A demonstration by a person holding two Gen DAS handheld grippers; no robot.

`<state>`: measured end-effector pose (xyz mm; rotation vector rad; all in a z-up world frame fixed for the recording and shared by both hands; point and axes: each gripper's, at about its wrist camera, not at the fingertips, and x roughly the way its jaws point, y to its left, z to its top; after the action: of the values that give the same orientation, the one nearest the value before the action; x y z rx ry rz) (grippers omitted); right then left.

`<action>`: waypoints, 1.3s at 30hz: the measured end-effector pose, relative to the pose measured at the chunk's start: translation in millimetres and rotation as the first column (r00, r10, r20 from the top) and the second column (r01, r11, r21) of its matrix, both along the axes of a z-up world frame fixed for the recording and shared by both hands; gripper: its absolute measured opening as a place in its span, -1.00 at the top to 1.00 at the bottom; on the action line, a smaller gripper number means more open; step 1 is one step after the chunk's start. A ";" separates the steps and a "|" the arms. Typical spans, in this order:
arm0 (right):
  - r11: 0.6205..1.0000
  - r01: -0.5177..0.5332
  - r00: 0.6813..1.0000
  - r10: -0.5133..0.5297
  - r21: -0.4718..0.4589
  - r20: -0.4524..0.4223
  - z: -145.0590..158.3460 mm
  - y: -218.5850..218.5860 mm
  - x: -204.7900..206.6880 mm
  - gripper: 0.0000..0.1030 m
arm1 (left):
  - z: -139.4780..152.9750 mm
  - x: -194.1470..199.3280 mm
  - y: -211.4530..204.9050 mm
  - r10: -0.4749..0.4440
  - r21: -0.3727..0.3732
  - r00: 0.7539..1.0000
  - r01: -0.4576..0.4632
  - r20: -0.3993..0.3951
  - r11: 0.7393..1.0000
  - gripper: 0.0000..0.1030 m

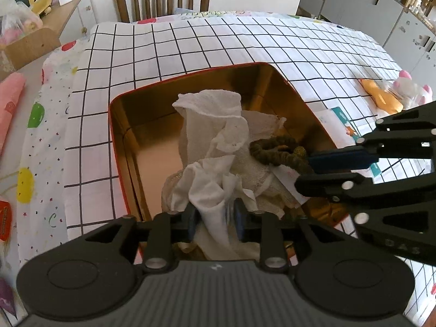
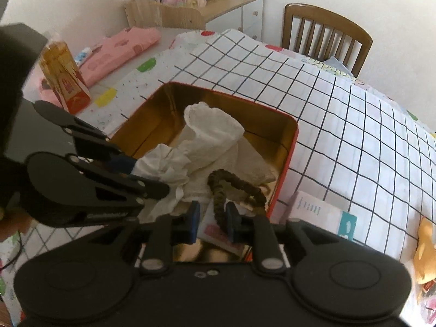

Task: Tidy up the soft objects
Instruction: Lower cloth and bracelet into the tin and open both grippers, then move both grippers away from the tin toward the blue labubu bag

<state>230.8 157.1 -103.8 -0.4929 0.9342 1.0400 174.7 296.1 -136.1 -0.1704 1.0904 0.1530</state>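
Checked cloth [image 1: 245,43] covers the table under a red tin [image 1: 117,136]. Inside it, the left gripper [image 1: 215,218] has a white cloth [image 1: 212,141] between its slightly parted pads, perhaps touching only one. The right gripper [image 2: 211,220], also slightly open, has a dark scrunchie [image 2: 239,185] just against its right pad.

Tin box [image 1: 117,136]: red outside, gold inside. Cloth [image 1: 215,125] in box: white, with cream patches. Scrunchie [image 2: 237,188]: dark olive-brown. Tablecloth [image 1: 245,43]: white with black grid; under-layer [image 1: 49,141] white with coloured dots, small stars. Grippers black, pads [image 1: 239,218] blue. Fabric roll [image 2: 120,46]: pink. Chair [image 2: 327,27]: brown wood. Carton [image 2: 65,79]: orange and yellow.
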 end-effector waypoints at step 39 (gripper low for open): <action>0.935 0.172 0.980 -0.195 0.310 0.045 88.1 -193.3 -28.1 -0.36 | 103.5 -33.3 -129.7 -0.078 -0.066 0.947 0.103 0.313 0.993 -0.50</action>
<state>202.6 -36.2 -15.7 -0.1806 0.7207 0.9665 141.4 166.4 -32.6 -0.2093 0.7889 -0.0020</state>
